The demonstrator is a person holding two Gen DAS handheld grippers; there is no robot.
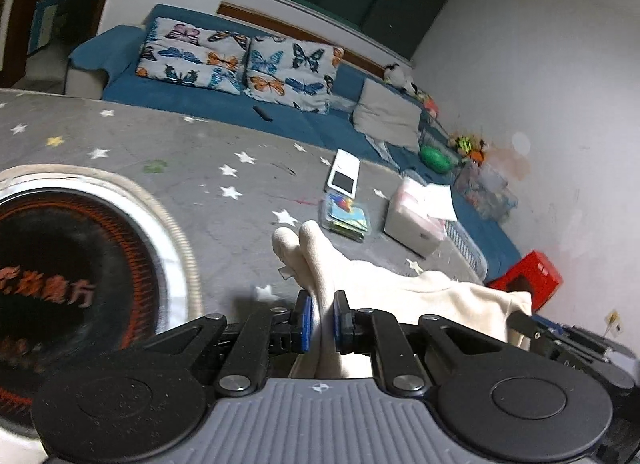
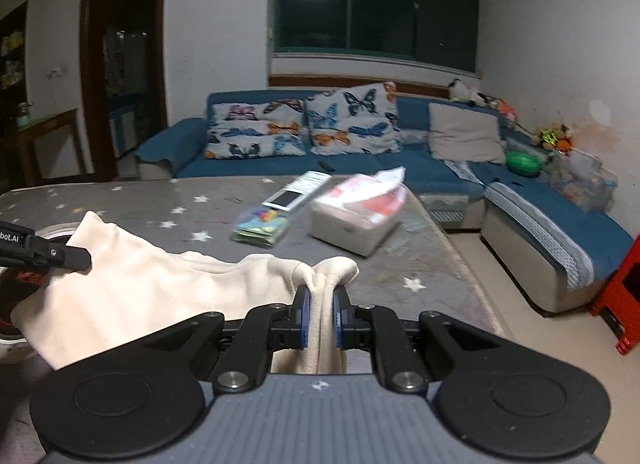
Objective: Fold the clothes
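**One garment, two grippers clamped on it**

While both grippers pinch it, the single cream garment (image 2: 152, 284) hangs stretched between them over the bench (image 2: 224, 191). Left gripper (image 1: 319, 322): pads closed on a bunched fold. Right gripper (image 2: 320, 318): same, clamped on another bunch. On the bench toward 12–1 o'clock in the right view: one white device (image 2: 294, 193), one colourful card pack (image 2: 262, 227), one tissue box (image 2: 356, 219). One round heater (image 1: 76, 264) at 9 o'clock in the left view. Sofa (image 2: 400, 167) behind: two butterfly cushions (image 2: 256, 129), one grey cushion (image 2: 466, 131).

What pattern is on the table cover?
Grey table cover with white stars, clearest in left wrist view.
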